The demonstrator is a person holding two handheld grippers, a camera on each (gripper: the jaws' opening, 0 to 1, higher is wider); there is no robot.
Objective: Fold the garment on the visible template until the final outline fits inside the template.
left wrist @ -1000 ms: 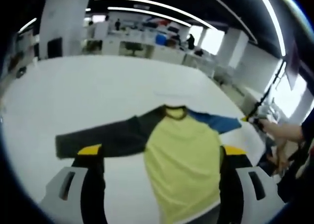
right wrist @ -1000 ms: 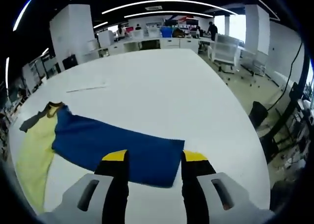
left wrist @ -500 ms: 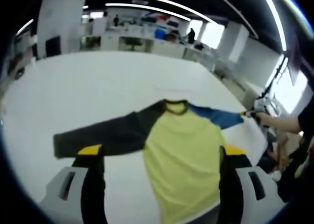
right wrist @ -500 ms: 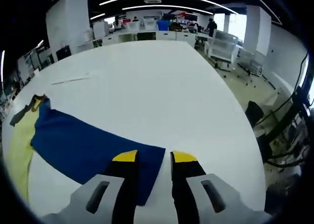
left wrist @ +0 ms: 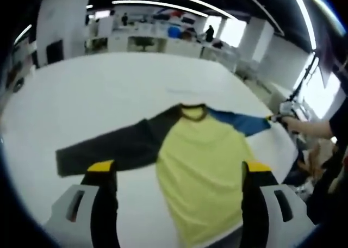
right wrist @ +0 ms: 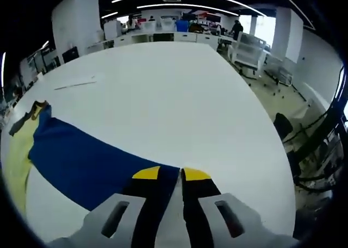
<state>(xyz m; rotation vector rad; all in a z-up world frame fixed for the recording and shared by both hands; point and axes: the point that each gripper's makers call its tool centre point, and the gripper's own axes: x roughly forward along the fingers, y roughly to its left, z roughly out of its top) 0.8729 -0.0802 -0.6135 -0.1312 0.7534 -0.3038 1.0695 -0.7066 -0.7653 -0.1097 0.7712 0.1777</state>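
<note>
While nothing had yet been folded, this is how it looked from beside the table:

Progress: the long-sleeved shirt with a yellow body, a dark grey sleeve and a blue sleeve lay spread flat, both sleeves out to the sides; by my reckoning every fold was left to do.

Template: I could not make out any marked outline on the broad white table, so fit could not be judged.

Dark grey sleeve: it stretched out to the left of the body, its cuff lying just above the yellow tip of the left jaw.

Left gripper: its jaws stood wide apart with nothing between them, poised over the shirt's lower body, which lay between the two jaws.

Blue sleeve: it reached out to the right across the table, flat, its cuff end at the right gripper.

Right gripper: its yellow-tipped jaws were drawn nearly together on the cuff edge of the blue sleeve, pinching it as far as I could tell.

Likely next: carrying that sleeve in over the yellow body.
</note>
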